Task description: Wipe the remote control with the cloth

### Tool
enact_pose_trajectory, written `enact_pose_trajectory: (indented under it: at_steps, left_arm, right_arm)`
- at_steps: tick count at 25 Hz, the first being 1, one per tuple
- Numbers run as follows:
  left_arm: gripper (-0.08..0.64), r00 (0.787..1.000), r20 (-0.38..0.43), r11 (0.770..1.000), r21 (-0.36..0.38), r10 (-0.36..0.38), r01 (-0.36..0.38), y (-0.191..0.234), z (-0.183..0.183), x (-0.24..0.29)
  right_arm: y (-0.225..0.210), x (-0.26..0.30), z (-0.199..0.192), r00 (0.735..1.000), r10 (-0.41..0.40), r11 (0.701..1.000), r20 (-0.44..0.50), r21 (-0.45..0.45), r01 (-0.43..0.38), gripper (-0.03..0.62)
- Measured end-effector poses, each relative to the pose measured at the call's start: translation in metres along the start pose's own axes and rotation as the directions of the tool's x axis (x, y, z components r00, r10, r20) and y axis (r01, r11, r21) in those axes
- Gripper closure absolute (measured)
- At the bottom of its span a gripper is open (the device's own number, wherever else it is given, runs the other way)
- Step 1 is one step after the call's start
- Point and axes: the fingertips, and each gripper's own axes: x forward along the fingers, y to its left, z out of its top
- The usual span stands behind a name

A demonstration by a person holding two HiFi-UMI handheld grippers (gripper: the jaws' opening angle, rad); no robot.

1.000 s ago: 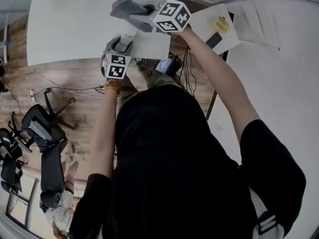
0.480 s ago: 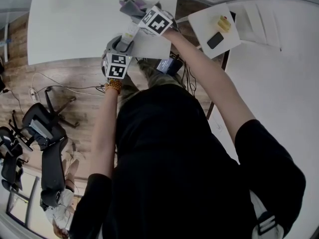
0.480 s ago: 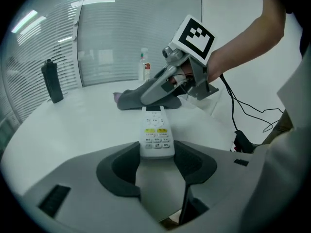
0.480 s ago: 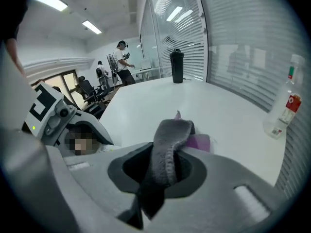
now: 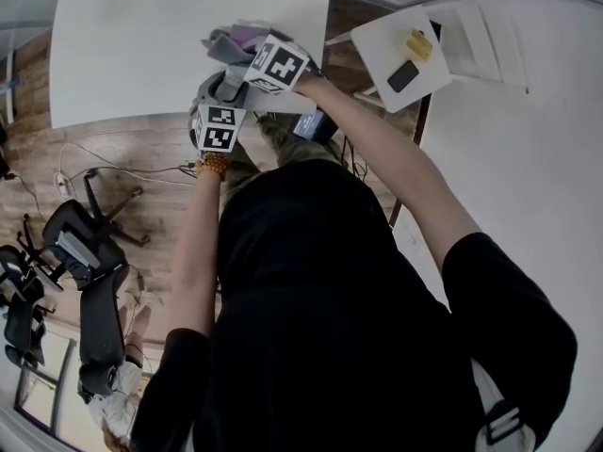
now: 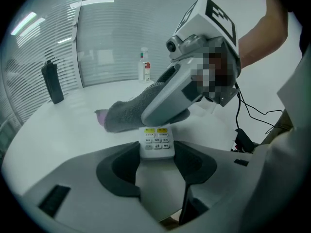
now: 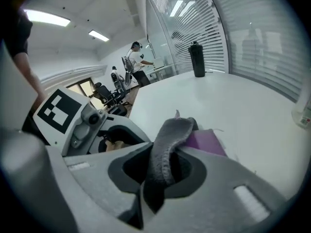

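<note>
Left tongs (image 6: 156, 155) are clamped on the near end of the remote control (image 6: 157, 141), buttons up, held out over the counter (image 6: 63, 130). Its long axis runs straight ahead of these tongs, the far end pointing away and hidden under the cloth (image 7: 171, 135). Right tongs (image 7: 164, 174) are pinching that cloth in a fold and come in from ahead and to the right, sitting on the remote's far half. I reckon the wipe has to travel along that axis, back toward the left tongs.
</note>
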Motion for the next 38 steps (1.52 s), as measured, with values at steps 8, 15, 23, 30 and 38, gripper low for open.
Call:
enact_pose_trajectory:
  at_steps: [8, 15, 23, 30, 38]
  left_arm:
    - [0.331, 1.000, 0.005, 1.000, -0.005, 0.012, -0.011, 0.000, -0.004, 0.002]
    - [0.331, 1.000, 0.008, 1.000, 0.004, -0.003, 0.003, -0.001, 0.000, 0.001]
    - [0.331, 1.000, 0.007, 1.000, -0.003, 0.004, -0.004, -0.001, -0.004, 0.003]
    - [0.331, 1.000, 0.010, 1.000, -0.008, -0.001, 0.001, 0.000, -0.005, 0.003]
    - [0.331, 1.000, -0.003, 1.000, 0.002, 0.003, -0.003, -0.001, -0.008, 0.002]
  right_arm:
    - [0.045, 0.008, -0.004, 0.976, 0.216, 0.974, -0.011, 0.071, -0.215, 0.534]
    - [0.054, -0.063, 0.046, 0.836, 0.474, 0.853, 0.277, 0.091, -0.514, 0.531]
    - [-0.111, -0.112, 0.048, 0.943, -0.184, 0.983, 0.276, 0.076, 0.170, 0.529]
    - [-0.112, -0.047, -0.007, 0.959, -0.285, 0.957, -0.004, -0.058, 0.284, 0.530]
    - [-0.102, -0.042, -0.016, 0.953, -0.298, 0.950, 0.059, 0.110, 0.291, 0.538]
